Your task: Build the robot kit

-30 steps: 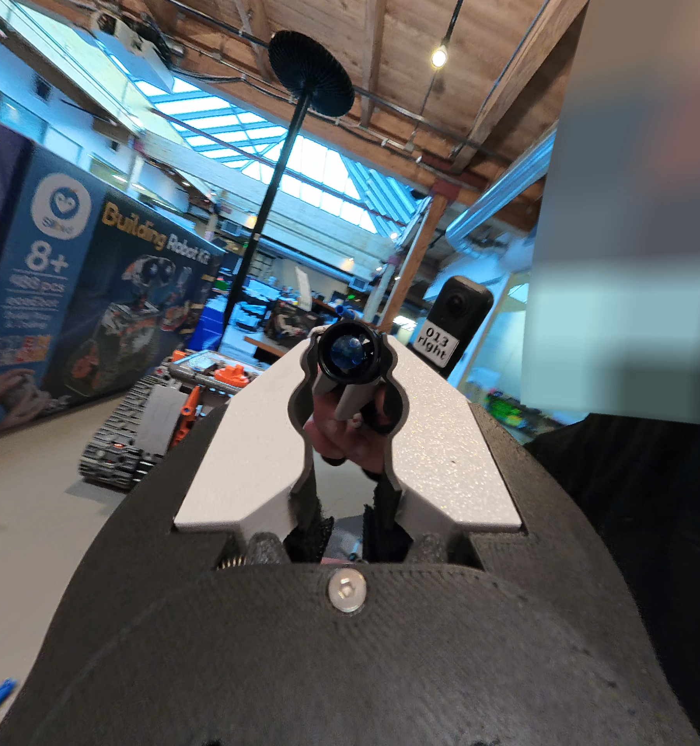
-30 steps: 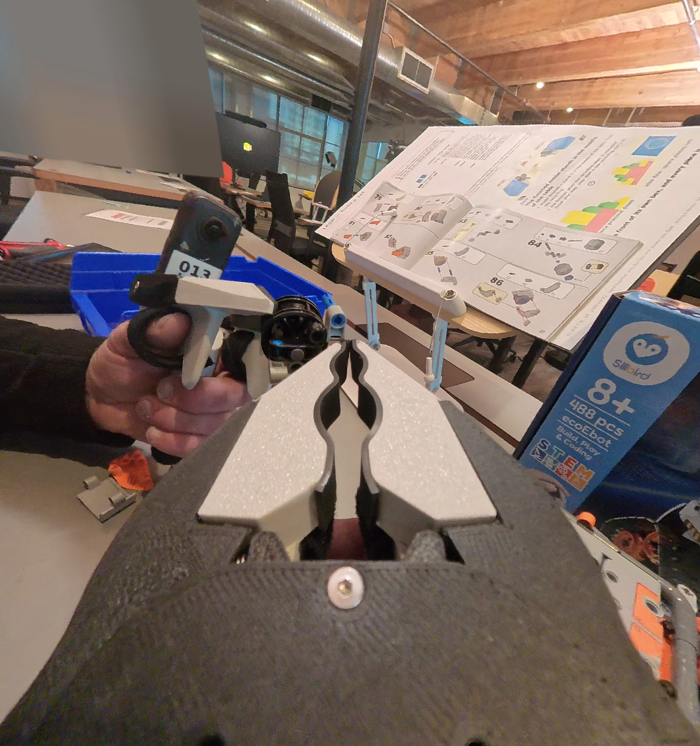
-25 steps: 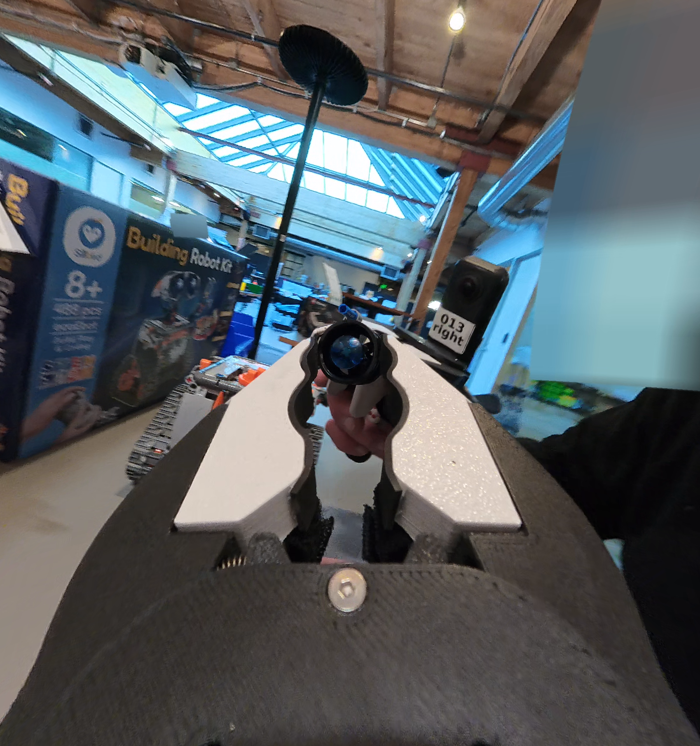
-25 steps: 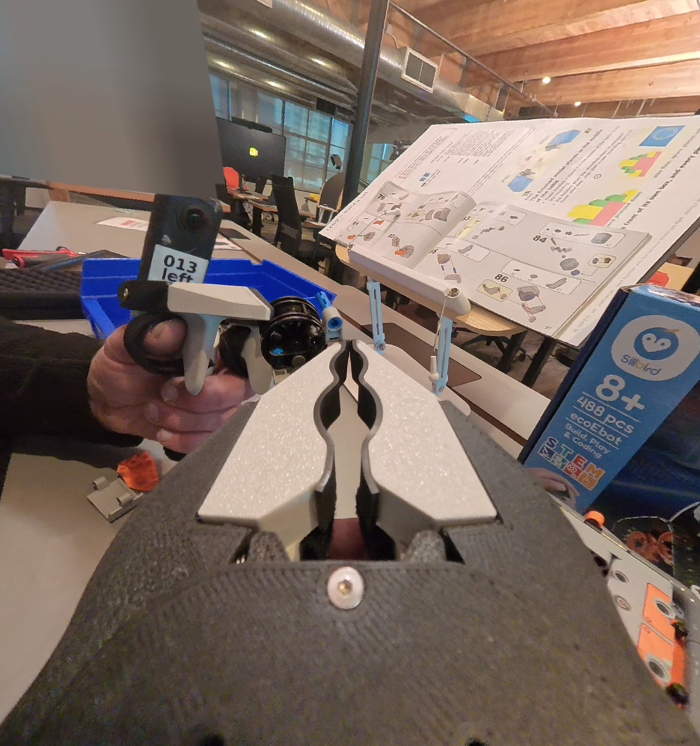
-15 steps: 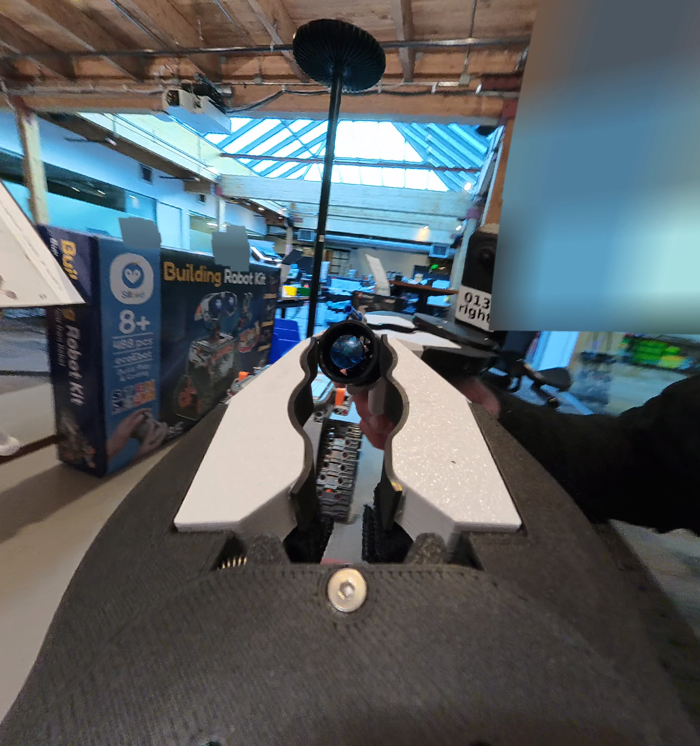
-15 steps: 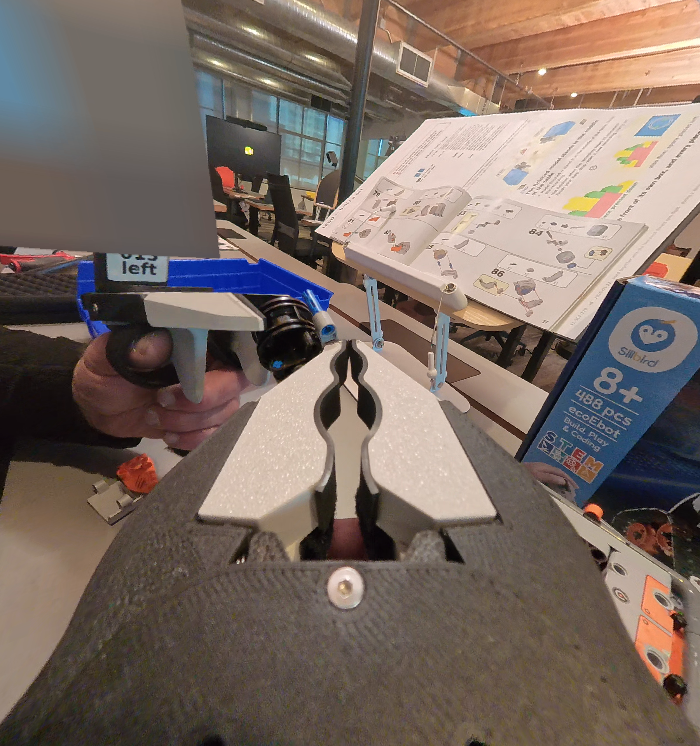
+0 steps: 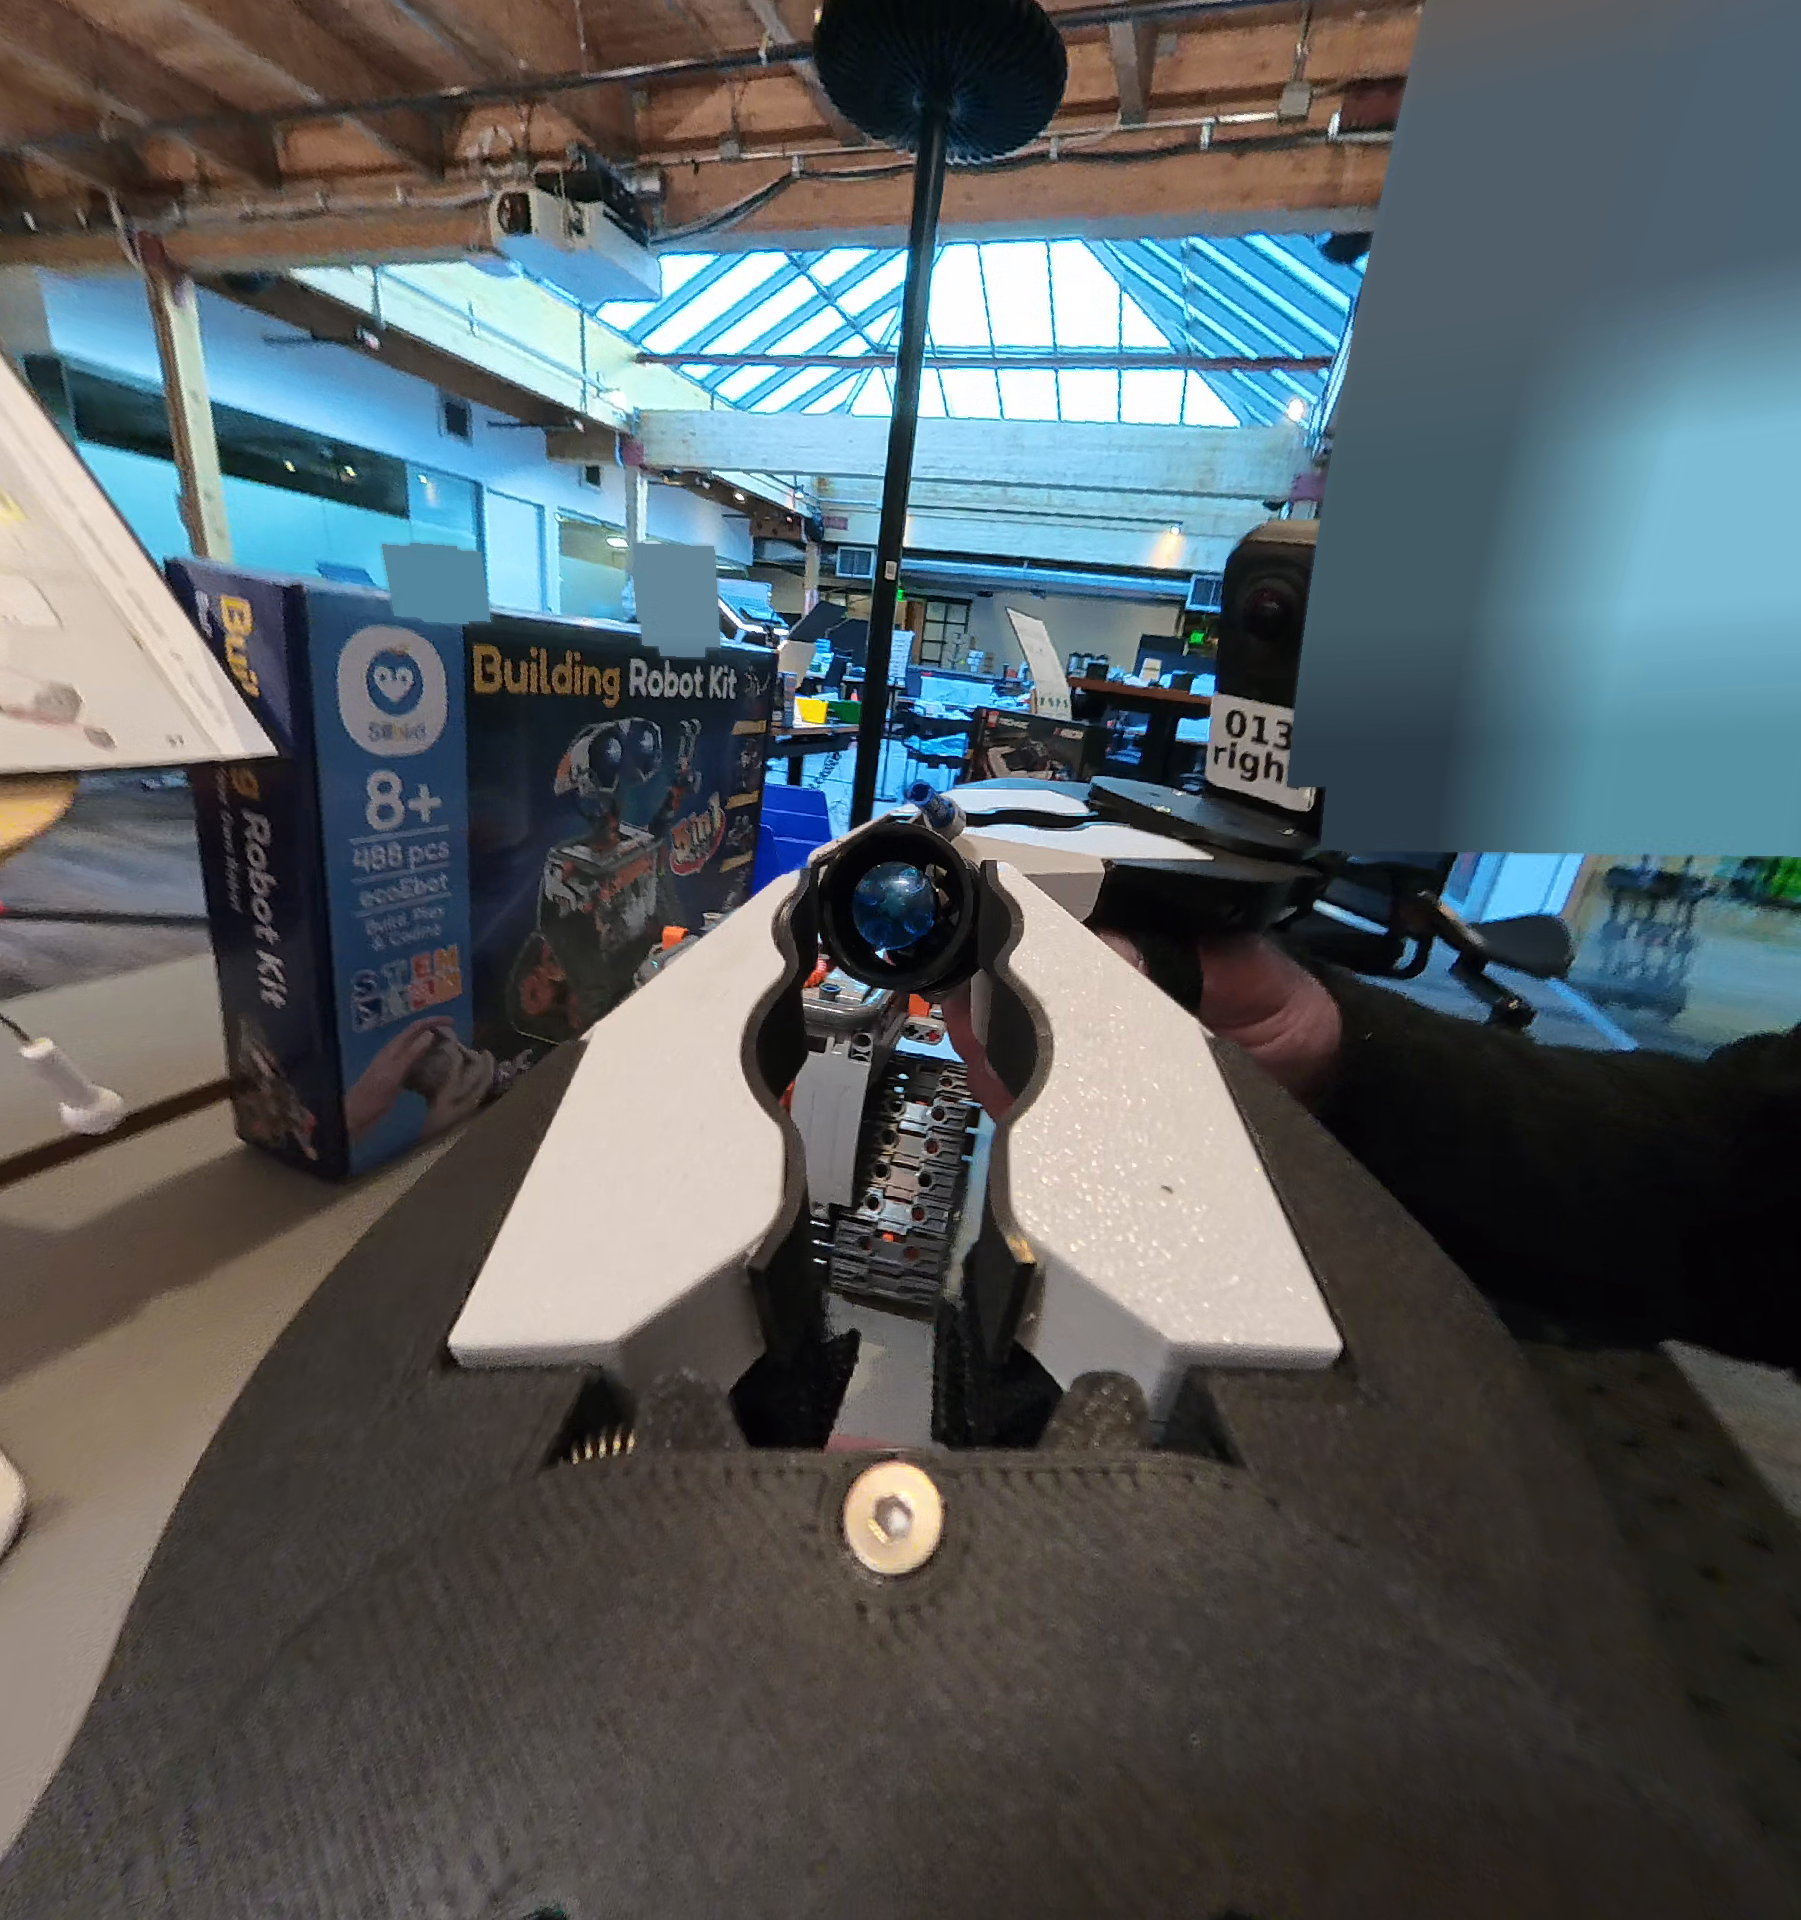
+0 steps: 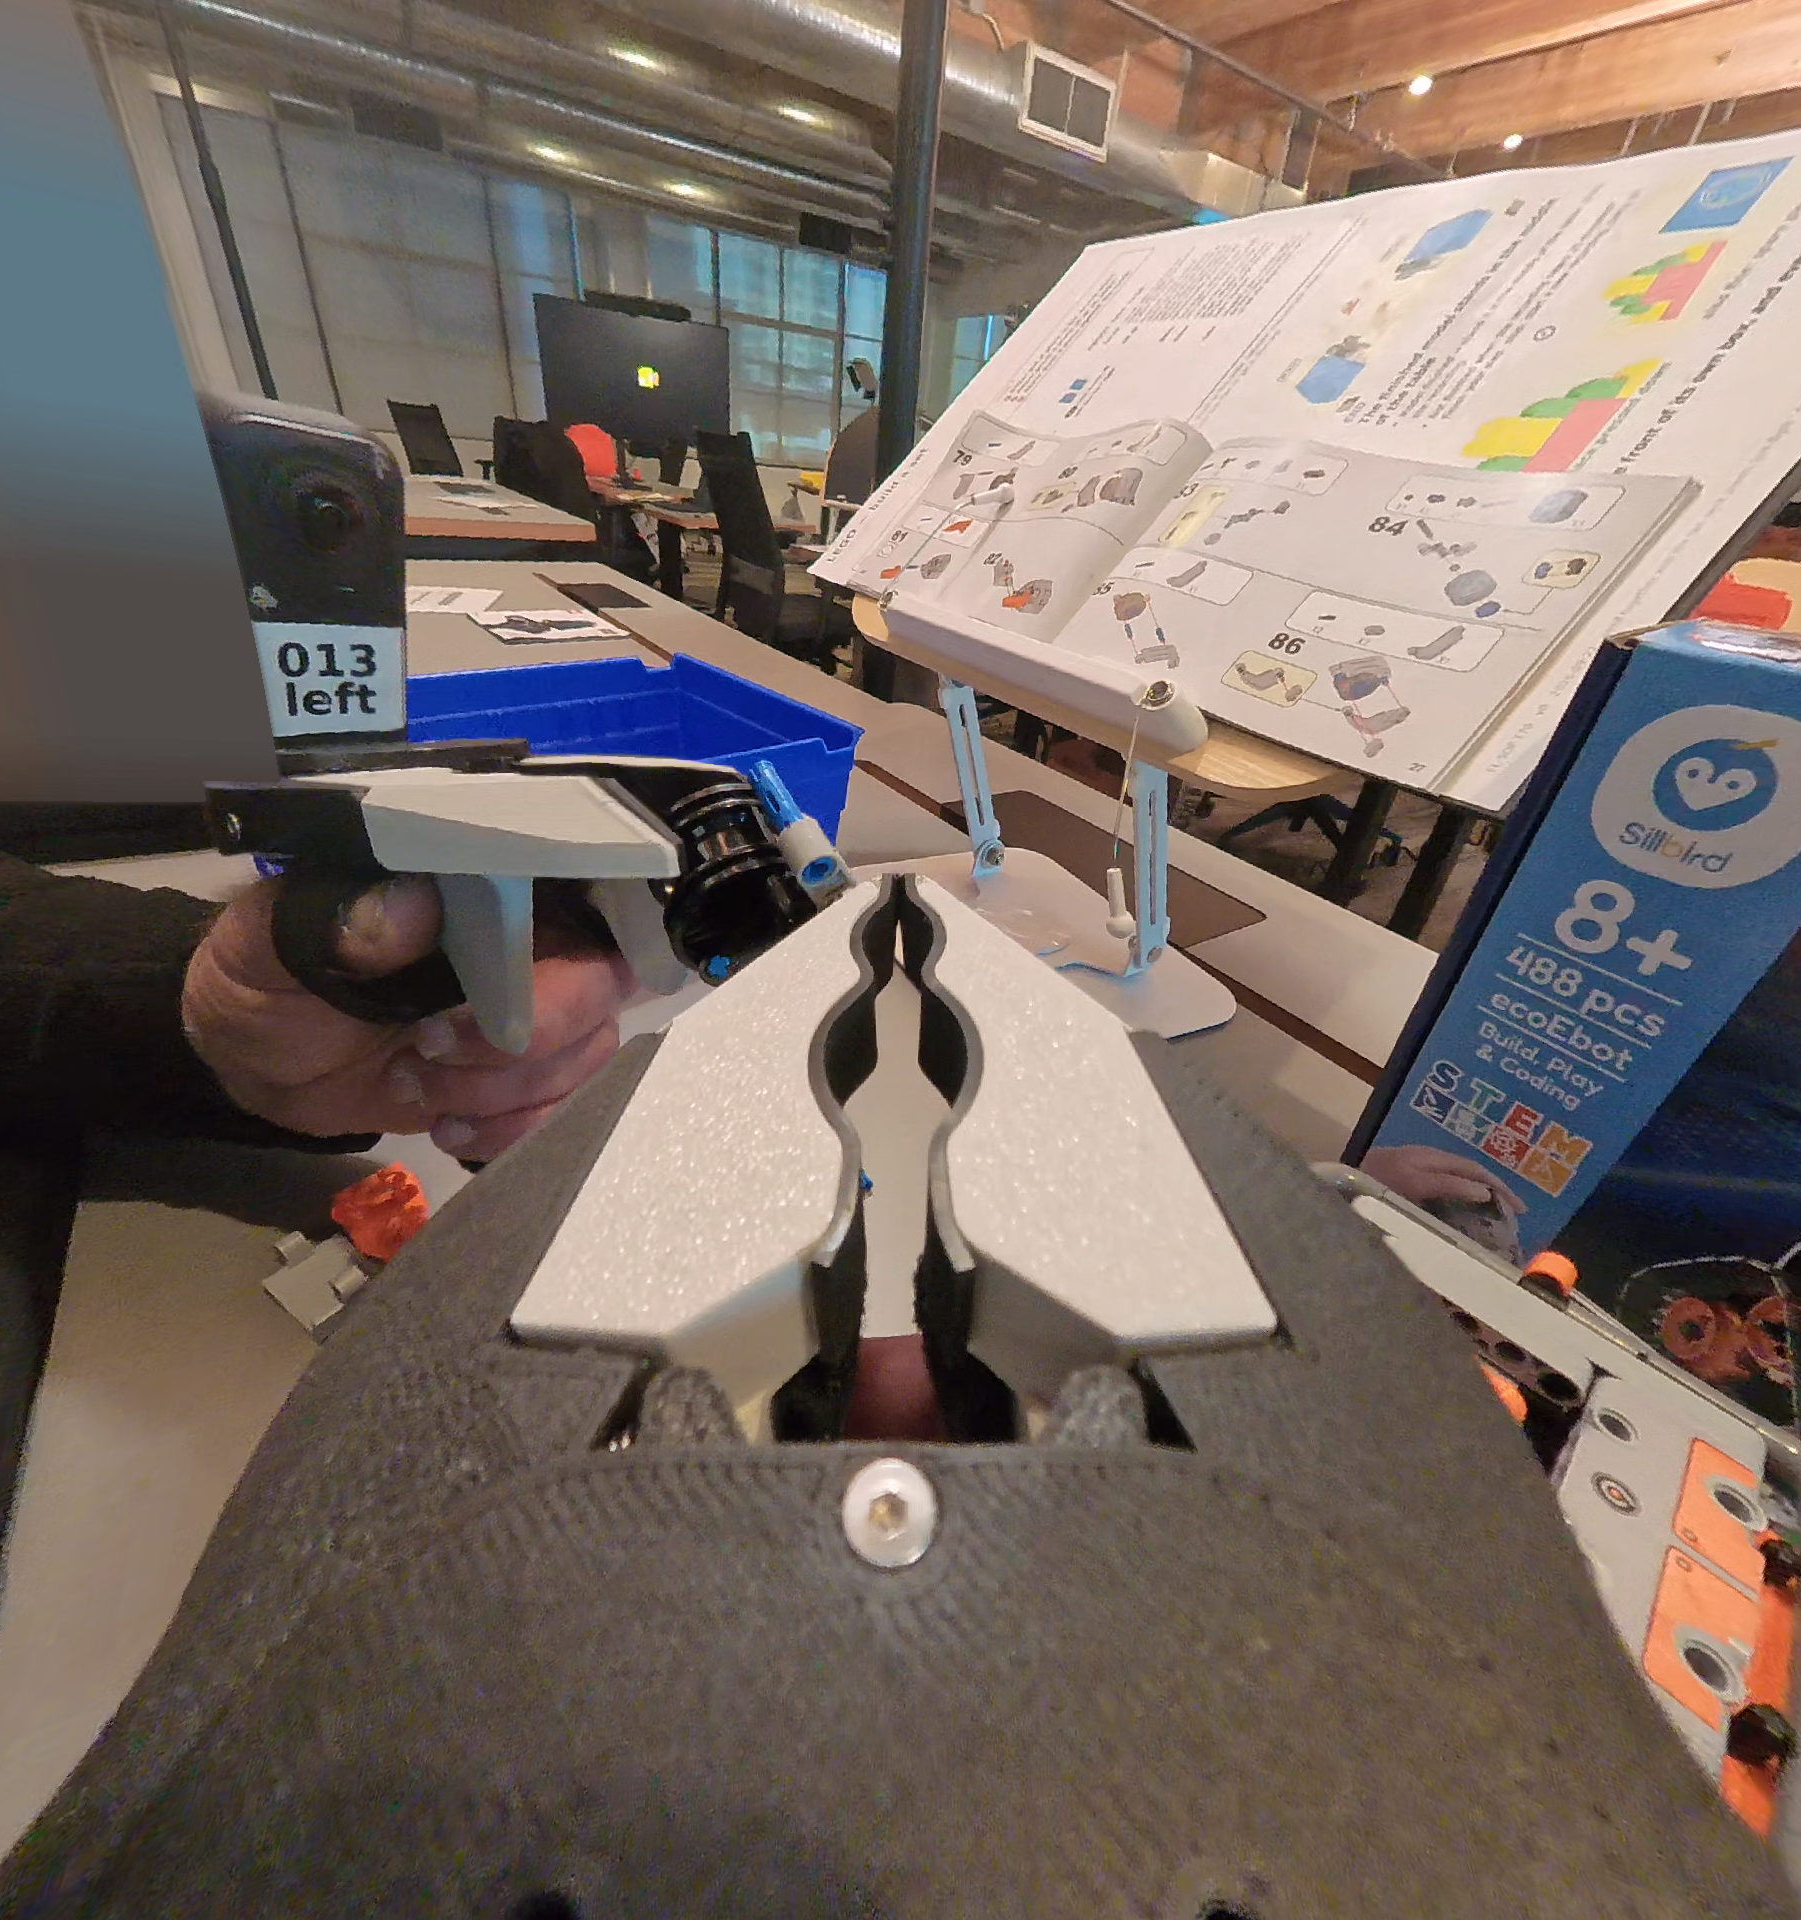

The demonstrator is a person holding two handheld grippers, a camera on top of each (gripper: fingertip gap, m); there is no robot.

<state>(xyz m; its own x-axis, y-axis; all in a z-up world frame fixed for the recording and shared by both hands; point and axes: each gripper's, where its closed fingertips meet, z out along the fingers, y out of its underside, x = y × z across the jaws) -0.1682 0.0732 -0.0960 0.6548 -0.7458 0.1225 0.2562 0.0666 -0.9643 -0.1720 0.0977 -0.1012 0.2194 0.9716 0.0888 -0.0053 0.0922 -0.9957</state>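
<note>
Left wrist view: the left gripper [image 7: 896, 914] pinches a black round piece [image 7: 894, 912] with a blue centre at its fingertips; the right gripper [image 8: 896, 899], pressed together and empty, sits just beside it.

Left gripper [image 7: 896, 914]: held level, pale fingers [image 7: 667, 1122] clamped at their tips on a black round part with a blue centre, wider gap behind the tips. Gripped from below by a hand [image 8: 356, 1029], index finger through the trigger loop, dark sleeve behind. Right gripper [image 8: 896, 894]: fingers [image 8: 730, 1122] pressed together at the tips with nothing between, tips just beside the left gripper's tips. Held by the other hand [image 7: 1260, 1013], dark sleeve trailing to the right of the left jaws.
</note>
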